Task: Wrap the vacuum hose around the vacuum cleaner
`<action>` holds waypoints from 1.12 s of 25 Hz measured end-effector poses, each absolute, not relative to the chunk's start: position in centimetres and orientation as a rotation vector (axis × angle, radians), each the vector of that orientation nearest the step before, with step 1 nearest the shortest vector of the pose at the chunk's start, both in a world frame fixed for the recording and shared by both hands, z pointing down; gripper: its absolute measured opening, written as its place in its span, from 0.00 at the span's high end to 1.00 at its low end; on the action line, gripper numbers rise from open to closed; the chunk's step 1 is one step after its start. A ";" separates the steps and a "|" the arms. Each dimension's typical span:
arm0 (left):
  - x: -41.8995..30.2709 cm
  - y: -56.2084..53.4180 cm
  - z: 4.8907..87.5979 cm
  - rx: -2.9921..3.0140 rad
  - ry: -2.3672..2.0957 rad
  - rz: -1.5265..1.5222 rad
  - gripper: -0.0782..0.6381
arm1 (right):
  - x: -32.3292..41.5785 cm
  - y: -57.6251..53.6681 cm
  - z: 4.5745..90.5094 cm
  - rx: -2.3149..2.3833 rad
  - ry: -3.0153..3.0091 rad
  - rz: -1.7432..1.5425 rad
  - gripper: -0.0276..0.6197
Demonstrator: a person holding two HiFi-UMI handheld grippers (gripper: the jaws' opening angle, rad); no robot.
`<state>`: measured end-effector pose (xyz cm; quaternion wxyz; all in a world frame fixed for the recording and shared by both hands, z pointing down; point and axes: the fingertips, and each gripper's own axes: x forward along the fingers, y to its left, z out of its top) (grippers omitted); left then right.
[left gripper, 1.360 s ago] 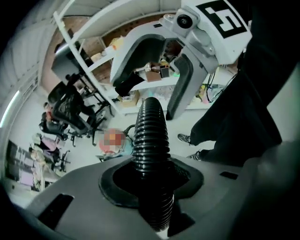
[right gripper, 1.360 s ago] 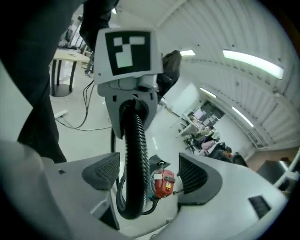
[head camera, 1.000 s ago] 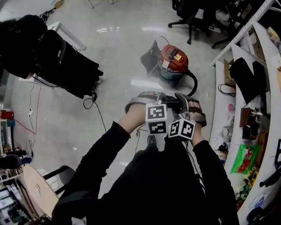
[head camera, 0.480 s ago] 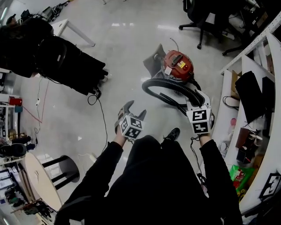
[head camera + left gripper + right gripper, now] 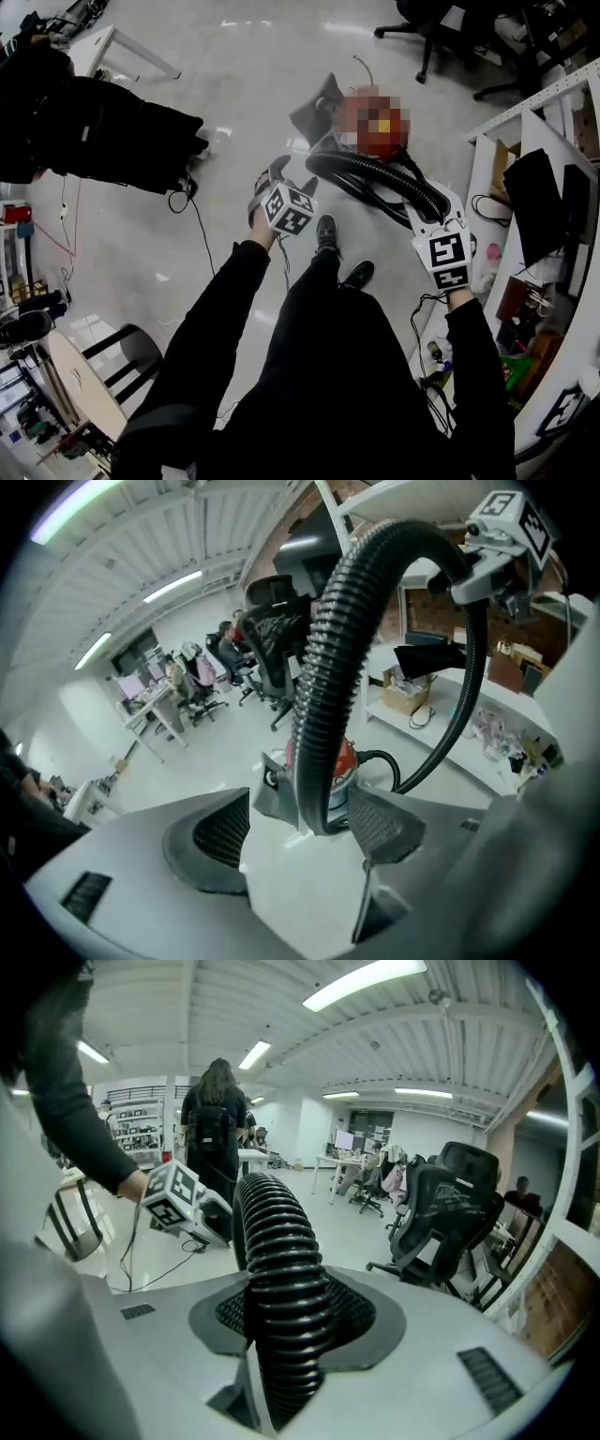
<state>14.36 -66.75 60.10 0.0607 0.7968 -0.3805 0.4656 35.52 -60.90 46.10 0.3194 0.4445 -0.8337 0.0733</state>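
The right claw [image 5: 281, 1335] is clamped on the black ribbed plastic vacuum hose [image 5: 277, 1269]. The left claw [image 5: 302, 829] has its jaws wide, just been opening, with the hose in the gap, untouched. The hose loops to the red drum-shaped vacuum cleaner [image 5: 375, 122] on the glossy grey floor [image 5: 234, 94].

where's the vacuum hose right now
In the head view the vacuum hose arcs right of centre, just in front of the vacuum cleaner, clamped in the right gripper with its far bend near the open left gripper.
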 end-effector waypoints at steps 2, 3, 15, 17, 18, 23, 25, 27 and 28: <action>15.6 -68.5 62.1 2.464 -1.047 1.425 0.45 | 34.2 -62.1 45.6 1.100 -2.211 0.146 0.69; 16.0 -69.2 63.2 2.482 -1.005 1.435 0.45 | 33.5 -62.7 45.3 1.070 -2.221 0.129 0.69; 13.3 -82.1 62.4 2.630 -1.118 1.263 0.65 | 36.3 -73.8 53.7 1.160 -2.289 0.660 0.70; 14.8 -84.3 62.5 2.673 -1.060 1.277 0.65 | 38.2 -74.8 56.4 1.193 -2.269 0.731 0.69; 15.8 -85.4 62.7 2.698 -1.029 1.296 0.65 | 39.2 -75.4 57.7 1.215 -2.252 0.748 0.69; 20.7 -91.4 65.6 2.806 -0.909 1.475 0.65 | 44.8 -78.7 64.9 1.305 -2.132 0.700 0.68; 22.3 -93.6 67.7 2.813 -0.855 1.573 0.65 | 46.3 -80.1 68.1 1.312 -2.113 0.676 0.68; 23.5 -95.3 69.9 2.795 -0.799 1.648 0.65 | 47.6 -81.4 71.3 1.317 -2.103 0.663 0.68; 24.0 -95.9 71.1 2.781 -0.771 1.680 0.65 | 48.2 -82.0 73.0 1.320 -2.094 0.655 0.68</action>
